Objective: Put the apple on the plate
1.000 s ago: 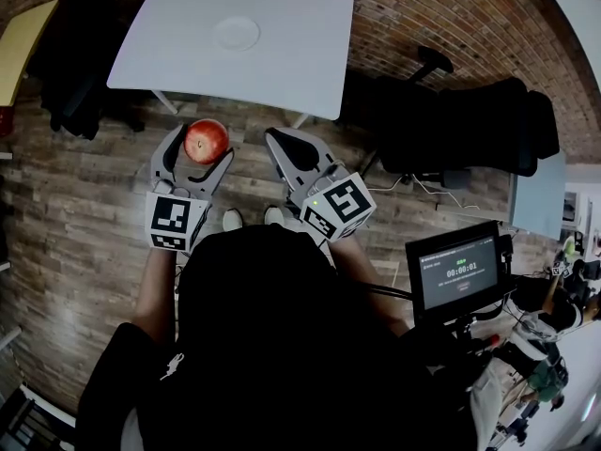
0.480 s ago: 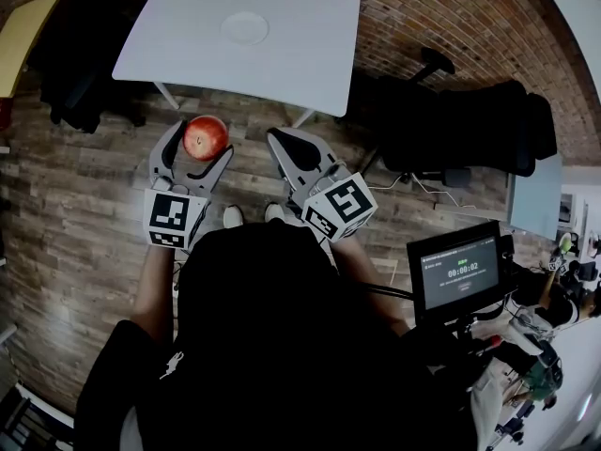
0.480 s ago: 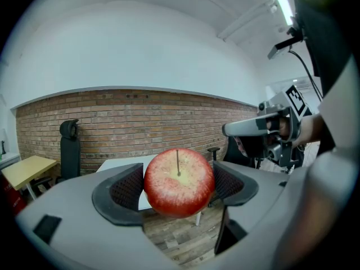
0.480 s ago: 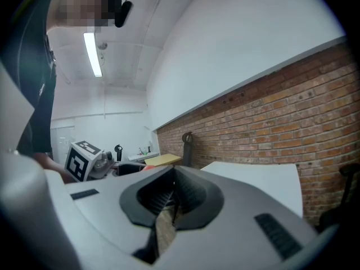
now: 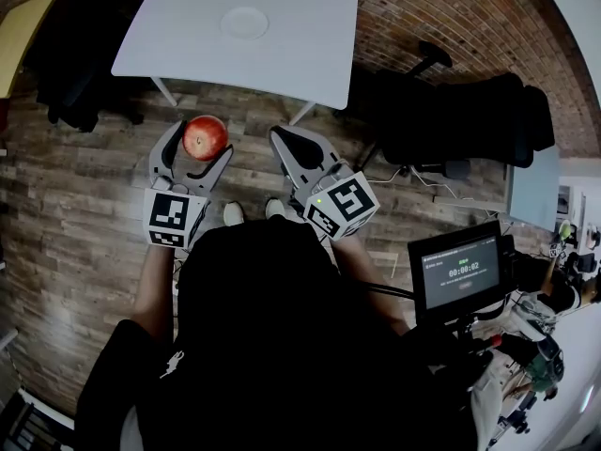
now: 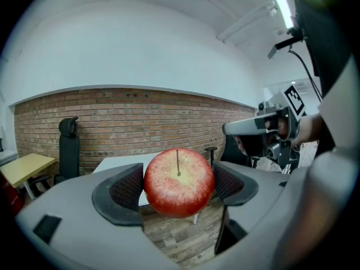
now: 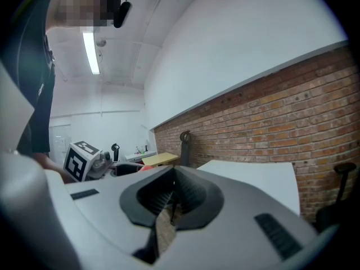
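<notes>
While little has changed — apple (image 5: 206, 138) still clamped in left gripper (image 5: 200, 146), right gripper (image 5: 285, 140) closed.

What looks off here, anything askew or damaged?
Nothing stands out. The apple looks intact, clamped squarely in the left gripper; the right gripper is shut and empty; the plate lies flat and bare on the white table.

A wood plank floor (image 5: 56, 214) runs under a white desk (image 5: 282, 54) that stands near a brick wall (image 6: 140, 117). Above the bricks the wall is plain white. A black chair (image 5: 470, 120) stands right of the desk and a yellow table (image 6: 22, 167) left of it. A strip light (image 7: 90, 52) glows on the ceiling.
</notes>
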The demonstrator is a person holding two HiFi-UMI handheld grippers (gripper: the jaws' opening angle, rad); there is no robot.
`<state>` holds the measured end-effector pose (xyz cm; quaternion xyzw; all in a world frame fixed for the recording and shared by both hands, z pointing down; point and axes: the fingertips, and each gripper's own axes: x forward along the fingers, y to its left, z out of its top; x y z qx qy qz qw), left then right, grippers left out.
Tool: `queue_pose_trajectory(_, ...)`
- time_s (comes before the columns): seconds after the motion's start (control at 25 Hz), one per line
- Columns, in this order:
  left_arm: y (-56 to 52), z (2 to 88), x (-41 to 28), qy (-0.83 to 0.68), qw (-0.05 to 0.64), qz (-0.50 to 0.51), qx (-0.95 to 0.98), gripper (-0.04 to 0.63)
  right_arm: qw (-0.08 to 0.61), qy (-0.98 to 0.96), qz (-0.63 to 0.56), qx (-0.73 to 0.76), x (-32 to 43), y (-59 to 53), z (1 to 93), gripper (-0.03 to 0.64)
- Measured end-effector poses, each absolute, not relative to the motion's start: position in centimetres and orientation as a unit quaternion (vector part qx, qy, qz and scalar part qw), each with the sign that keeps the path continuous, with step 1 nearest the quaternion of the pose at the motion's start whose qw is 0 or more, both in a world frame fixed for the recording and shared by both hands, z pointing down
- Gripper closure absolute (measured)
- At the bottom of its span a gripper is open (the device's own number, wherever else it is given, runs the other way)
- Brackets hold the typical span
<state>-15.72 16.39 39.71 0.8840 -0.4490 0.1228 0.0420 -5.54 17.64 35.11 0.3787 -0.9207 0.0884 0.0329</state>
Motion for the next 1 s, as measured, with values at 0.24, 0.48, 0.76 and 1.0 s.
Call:
queue_pose_trajectory(0.24,16.6,40.0,-16.6,-0.446,0.042,0.119,0.886,0.202,0.034,-0.917,0.09,0.388,-6.1,18.0,35.5,0.614)
queue_pose_trajectory(0.48,16.6,40.4,-16.7,-0.444,0.047,0.121,0.887,0.203,0.042,-0.915,0.091,0.39,-6.0,18.0,35.6,0.614)
queue_pose_trajectory(0.76,16.9,40.3,-17.8,-0.451,0.049,0.122,0.883,0.202,0.046,-0.919,0.092,0.381,-7.1,18.3,35.6,0.614)
queue_pose_trajectory(1.0,17.5,40.2,-19.5,-0.466,0.054,0.122,0.875,0.203,0.048,-0.922,0.095,0.373,-8.1,18.4,35.4,0.614)
